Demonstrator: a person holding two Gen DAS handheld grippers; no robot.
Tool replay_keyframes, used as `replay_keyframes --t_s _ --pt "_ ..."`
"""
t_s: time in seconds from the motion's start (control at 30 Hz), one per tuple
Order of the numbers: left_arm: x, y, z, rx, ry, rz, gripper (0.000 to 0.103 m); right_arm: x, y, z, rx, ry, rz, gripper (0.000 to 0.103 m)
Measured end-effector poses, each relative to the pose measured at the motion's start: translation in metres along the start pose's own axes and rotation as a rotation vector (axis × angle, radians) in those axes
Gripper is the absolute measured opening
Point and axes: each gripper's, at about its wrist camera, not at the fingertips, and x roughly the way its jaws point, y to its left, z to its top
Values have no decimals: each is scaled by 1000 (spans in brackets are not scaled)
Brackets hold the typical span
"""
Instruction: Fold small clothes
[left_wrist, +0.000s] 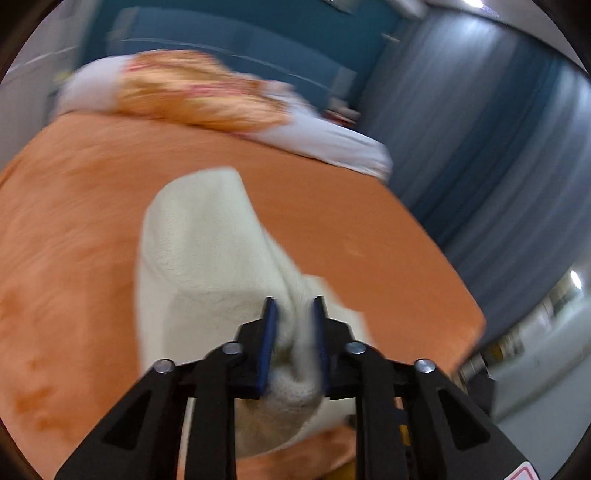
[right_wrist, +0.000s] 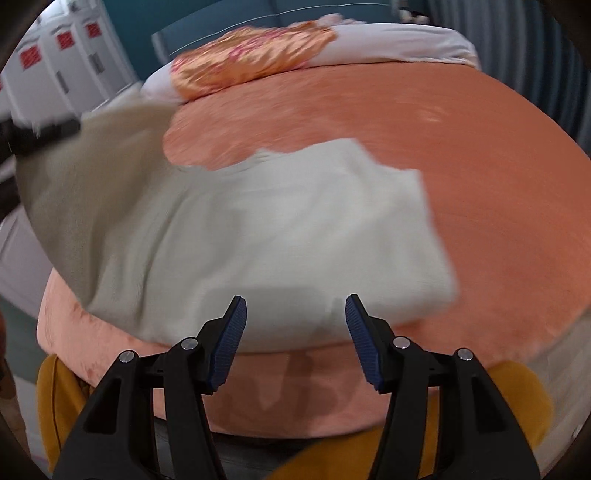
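A cream knitted garment (left_wrist: 203, 240) lies on the orange bed cover (left_wrist: 74, 221). My left gripper (left_wrist: 294, 301) is shut on a bunched edge of it, the fabric pinched between the blue pads. In the right wrist view the garment (right_wrist: 277, 229) spreads across the bed's near side, and its left part is lifted toward the left gripper (right_wrist: 40, 134) at the far left edge. My right gripper (right_wrist: 295, 299) stands open above the garment's near edge with nothing between its fingers. Both views are motion-blurred.
A gold and pink patterned pillow (right_wrist: 255, 55) on white bedding (right_wrist: 424, 44) lies at the head of the bed. Blue-grey curtains (left_wrist: 480, 129) hang on the right. White cabinets (right_wrist: 55, 66) stand at the back left. Mustard-yellow fabric (right_wrist: 55, 406) shows below the bed's near edge.
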Motion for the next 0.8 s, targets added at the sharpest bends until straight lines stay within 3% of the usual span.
replay_keyframes --t_s 0.07,0.17,0.23,0.3,0.37,0.4,0.43,0.53,0.6,0.67,0.73,0.8 --pt "36 -40 -6 64 77 -71 0 -8 -22 -1 32 -9 -33 54" --pt "103 -78 -31 174 189 -11 0 -13 -50 -3 84 -2 -70 54" --pt "125 -81 -51 150 260 6 0 -18 -65 -4 112 2 -78 54" --pt "112 -78 -61 117 256 -33 1 -27 -75 -4 133 -12 -66 54" --pt "89 -71 -66 126 228 -12 7 -32 -78 4 144 -30 -28 56" --pt "76 -66 -66 129 212 12 15 -32 -79 7 150 -34 -5 56" --pt "64 -60 -68 124 197 36 27 -29 -77 17 168 -35 56 56" --pt "16 -29 -68 79 124 151 49 -7 -67 42 219 18 251 57" --pt "-3 -9 -70 47 106 215 51 21 -52 59 246 83 354 62" --pt "-15 16 -71 -8 101 272 51 53 -36 68 254 172 389 63" --pt "-25 34 -76 -54 107 314 51 83 -21 70 263 272 407 64" --pt "-35 48 -83 -76 102 345 51 97 -9 69 267 311 362 72"
